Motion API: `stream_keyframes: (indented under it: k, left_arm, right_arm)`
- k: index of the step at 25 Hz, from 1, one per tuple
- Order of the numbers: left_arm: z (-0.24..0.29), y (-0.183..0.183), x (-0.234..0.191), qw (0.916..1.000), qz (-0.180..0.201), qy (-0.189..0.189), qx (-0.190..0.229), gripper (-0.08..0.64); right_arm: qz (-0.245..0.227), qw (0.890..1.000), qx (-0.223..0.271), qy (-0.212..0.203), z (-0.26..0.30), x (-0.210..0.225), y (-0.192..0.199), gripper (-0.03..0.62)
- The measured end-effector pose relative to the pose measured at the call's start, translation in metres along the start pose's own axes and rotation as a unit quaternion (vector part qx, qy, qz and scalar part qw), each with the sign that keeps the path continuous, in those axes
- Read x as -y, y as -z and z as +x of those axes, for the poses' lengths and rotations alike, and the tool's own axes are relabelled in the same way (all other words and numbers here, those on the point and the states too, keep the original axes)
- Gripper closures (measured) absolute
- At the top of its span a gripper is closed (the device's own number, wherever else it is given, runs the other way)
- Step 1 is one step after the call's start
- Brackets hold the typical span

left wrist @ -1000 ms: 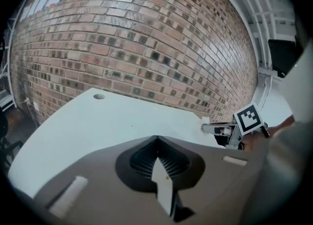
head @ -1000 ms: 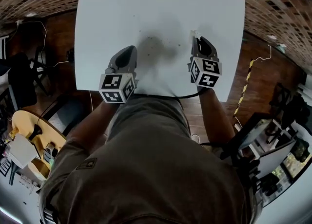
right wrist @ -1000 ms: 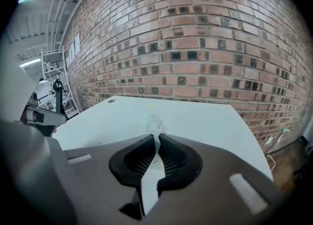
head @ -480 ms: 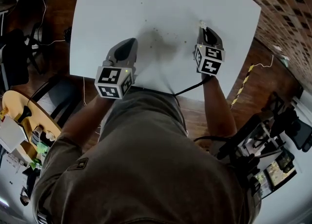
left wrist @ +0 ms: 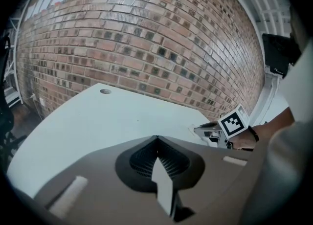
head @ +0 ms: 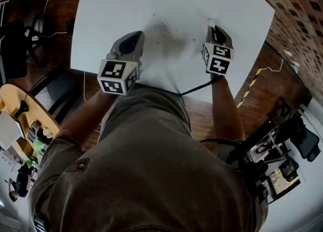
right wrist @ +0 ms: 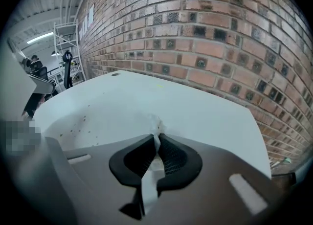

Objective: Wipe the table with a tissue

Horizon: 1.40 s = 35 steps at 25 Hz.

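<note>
Right hand-held gripper (head: 213, 27), clamped on tissue (right wrist: 155, 123), is now lowered towards surface (head: 126, 4) near crumbs (head: 164, 28); left hand-held gripper (left wrist: 156, 139) is held closed, empty; wiping is judged imminent

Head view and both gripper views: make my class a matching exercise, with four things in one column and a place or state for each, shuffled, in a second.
Things:
1. tissue
2. dark specks
3. round hole
4. left gripper

Places or states:
A. near the far edge of the table
B. pinched by the right gripper
C. shut, with nothing held
D. scattered on the table between the two grippers

Pairs: 1-B, 2-D, 3-A, 4-C
</note>
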<state>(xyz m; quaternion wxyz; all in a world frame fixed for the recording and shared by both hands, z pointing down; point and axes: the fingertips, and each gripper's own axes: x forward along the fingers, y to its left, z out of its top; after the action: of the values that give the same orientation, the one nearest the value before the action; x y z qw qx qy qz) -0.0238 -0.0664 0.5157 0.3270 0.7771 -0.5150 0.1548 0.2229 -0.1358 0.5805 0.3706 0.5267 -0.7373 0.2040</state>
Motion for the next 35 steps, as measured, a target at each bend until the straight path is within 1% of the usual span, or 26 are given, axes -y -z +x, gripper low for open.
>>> stream_keyframes:
  k: [4, 11, 13, 17, 35]
  left_arm:
    - [0.000, 0.000, 0.001, 1.0000, 0.000, -0.001, 0.000, 0.558]
    - [-0.002, 0.000, 0.004, 1.0000, 0.000, 0.000, 0.001, 0.558]
    - [-0.003, -0.001, 0.005, 1.0000, 0.005, -0.001, 0.002, 0.558]
    - [-0.005, 0.004, 0.007, 1.0000, -0.001, 0.002, 0.000, 0.558]
    - [-0.020, 0.008, 0.010, 0.9999, 0.005, 0.008, 0.002, 0.558]
  right_arm:
    - [-0.002, 1.000, -0.005, -0.014, -0.001, -0.007, 0.003, 0.555]
    - [0.001, 1.000, -0.012, -0.024, -0.006, -0.012, 0.007, 0.555]
    - [0.003, 1.000, -0.014, -0.025, -0.008, -0.014, 0.009, 0.555]
    - [0.006, 0.999, -0.016, -0.028, -0.013, -0.020, 0.015, 0.555]
    - [0.017, 0.999, -0.023, -0.045, -0.025, -0.050, 0.027, 0.555]
